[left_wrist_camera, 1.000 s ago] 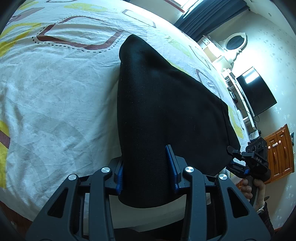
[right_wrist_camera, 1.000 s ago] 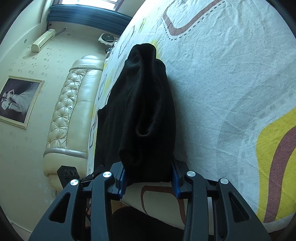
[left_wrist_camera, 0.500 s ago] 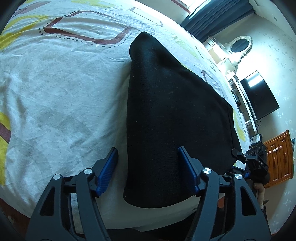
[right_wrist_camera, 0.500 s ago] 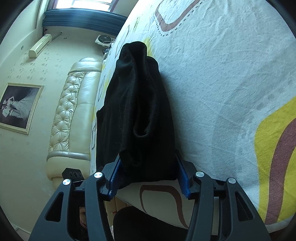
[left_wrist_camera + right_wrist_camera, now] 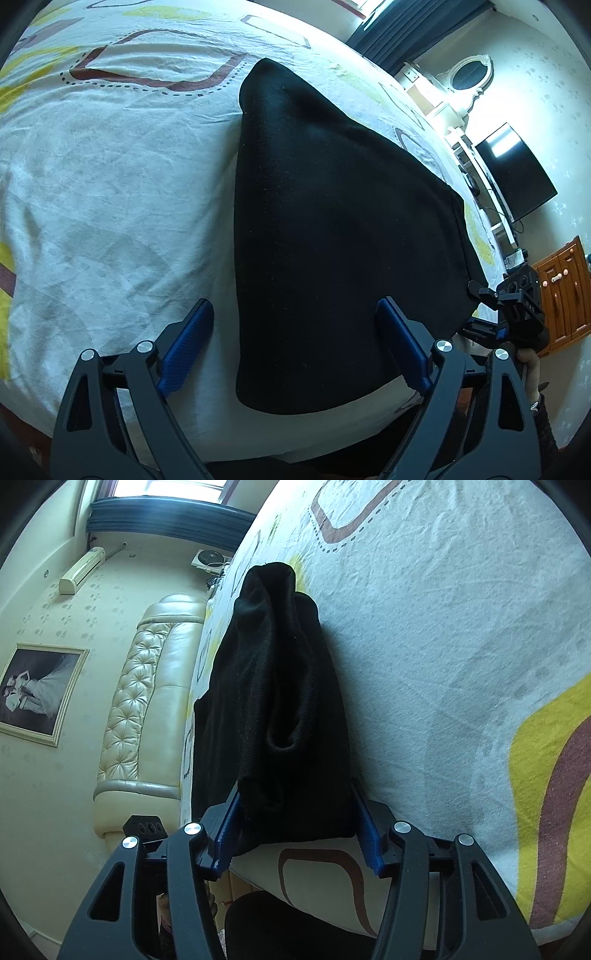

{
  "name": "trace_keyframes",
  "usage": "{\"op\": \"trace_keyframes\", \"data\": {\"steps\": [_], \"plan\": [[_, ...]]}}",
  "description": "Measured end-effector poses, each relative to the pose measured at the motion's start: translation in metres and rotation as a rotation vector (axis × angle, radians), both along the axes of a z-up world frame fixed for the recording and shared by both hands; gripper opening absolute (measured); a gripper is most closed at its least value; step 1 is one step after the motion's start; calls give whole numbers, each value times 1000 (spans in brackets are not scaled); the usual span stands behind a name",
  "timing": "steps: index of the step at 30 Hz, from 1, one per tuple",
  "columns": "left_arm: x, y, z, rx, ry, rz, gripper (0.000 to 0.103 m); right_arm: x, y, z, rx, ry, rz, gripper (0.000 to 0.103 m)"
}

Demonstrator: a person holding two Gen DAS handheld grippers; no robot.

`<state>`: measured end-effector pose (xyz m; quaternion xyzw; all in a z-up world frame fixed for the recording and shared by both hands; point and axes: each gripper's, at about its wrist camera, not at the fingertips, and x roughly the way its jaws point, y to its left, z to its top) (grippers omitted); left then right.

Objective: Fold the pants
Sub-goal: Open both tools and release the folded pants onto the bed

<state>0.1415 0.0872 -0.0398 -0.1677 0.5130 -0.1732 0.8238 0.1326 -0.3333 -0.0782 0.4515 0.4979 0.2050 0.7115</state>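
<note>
Black pants point(image 5: 332, 221) lay folded flat on the patterned bedsheet point(image 5: 110, 184), near edge close to the bed's front edge; left gripper point(image 5: 295, 343) had just been opening, jaws spread wide, left pad on bare sheet, right pad over the cloth without visibly pressing it, pants corner between them. Right gripper point(image 5: 299, 834) had just been opening too, blue pads point(image 5: 369, 838) flanking the bunched pants end point(image 5: 288, 720); could not tell whether still pinching. Padded headboard point(image 5: 147, 701) stood beyond.
</note>
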Motion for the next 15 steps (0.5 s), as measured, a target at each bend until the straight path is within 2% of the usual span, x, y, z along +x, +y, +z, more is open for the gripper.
{"op": "trace_keyframes", "data": {"steps": [3, 5, 11, 15], "plan": [[-5, -2, 6, 58, -14, 20, 90, -2, 4, 9, -36, -9, 0, 63], [-11, -5, 13, 128, -43, 41, 90, -7, 7, 16, -96, -13, -2, 68], [-39, -20, 47, 341, -174, 66, 90, -25, 19, 45, -370, -55, -5, 73], [-62, -32, 67, 378, -237, 63, 92, -40, 34, 62, -574, -86, -3, 74]]}}
